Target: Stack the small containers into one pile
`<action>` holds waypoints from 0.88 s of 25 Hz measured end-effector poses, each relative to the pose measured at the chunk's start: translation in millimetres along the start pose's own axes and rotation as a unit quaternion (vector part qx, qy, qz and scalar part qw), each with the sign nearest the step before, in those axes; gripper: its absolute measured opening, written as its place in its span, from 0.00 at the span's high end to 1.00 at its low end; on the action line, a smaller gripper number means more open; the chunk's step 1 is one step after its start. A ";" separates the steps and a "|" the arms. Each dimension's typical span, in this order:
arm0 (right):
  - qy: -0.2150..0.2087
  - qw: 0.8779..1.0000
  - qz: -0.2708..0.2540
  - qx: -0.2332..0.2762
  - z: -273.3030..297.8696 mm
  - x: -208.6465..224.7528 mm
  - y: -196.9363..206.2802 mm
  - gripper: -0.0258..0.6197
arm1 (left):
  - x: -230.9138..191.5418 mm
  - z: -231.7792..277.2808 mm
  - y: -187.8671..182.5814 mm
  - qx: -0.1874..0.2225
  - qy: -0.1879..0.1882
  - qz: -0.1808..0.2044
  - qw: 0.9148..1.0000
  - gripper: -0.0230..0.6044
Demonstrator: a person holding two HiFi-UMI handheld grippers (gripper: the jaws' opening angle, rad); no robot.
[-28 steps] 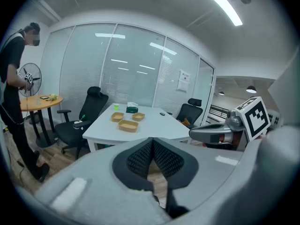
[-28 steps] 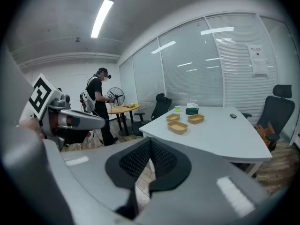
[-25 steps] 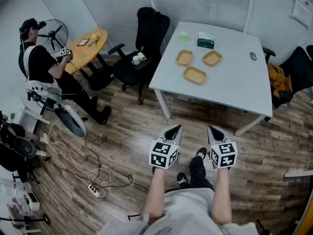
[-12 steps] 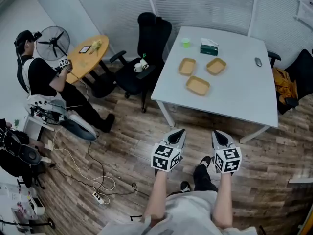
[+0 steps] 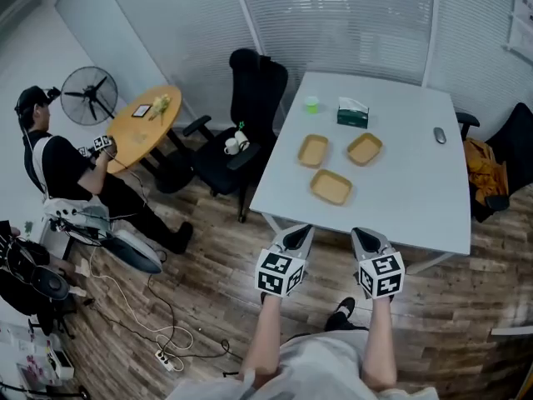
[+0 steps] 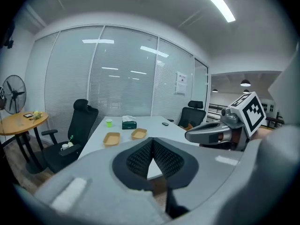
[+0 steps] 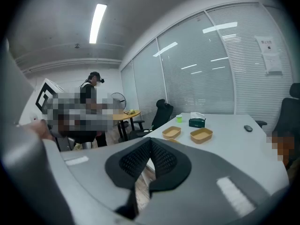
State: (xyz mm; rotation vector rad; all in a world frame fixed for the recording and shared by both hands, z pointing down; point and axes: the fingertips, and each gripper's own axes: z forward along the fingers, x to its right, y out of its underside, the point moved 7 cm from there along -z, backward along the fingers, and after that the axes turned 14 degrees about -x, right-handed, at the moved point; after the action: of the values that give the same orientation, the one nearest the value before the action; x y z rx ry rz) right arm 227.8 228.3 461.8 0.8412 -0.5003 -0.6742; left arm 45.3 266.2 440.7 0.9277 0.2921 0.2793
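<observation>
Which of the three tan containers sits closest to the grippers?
The front container, alone nearest the table's near edge; the other two lie behind it.

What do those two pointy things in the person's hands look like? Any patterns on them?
The left tool and right tool match: light grey shells narrowing to a point, with black dimpled pads inside. Each carries a cube with black-and-white square markers. No cables show, and the forearms are bare, no sleeves in view.
</observation>
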 end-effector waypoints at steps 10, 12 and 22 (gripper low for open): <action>-0.015 1.000 -0.001 -0.020 47.5 65.9 -27.6 0.96 | -50.7 49.5 -42.1 0.005 -0.038 -0.017 0.999 0.95; -0.016 0.999 0.005 -0.028 57.7 75.4 -28.3 0.96 | -60.3 60.7 -43.0 -0.008 -0.040 -0.015 0.999 0.95; 0.026 0.997 0.059 -0.048 141.6 111.2 -51.4 0.96 | -150.1 144.7 -74.8 -0.048 0.003 0.007 0.999 0.95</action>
State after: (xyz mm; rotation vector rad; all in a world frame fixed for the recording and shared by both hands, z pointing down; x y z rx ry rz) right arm 195.8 52.3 517.2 0.7318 -0.4639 -0.5612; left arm -32.7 62.7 480.6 0.8349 0.2759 0.3055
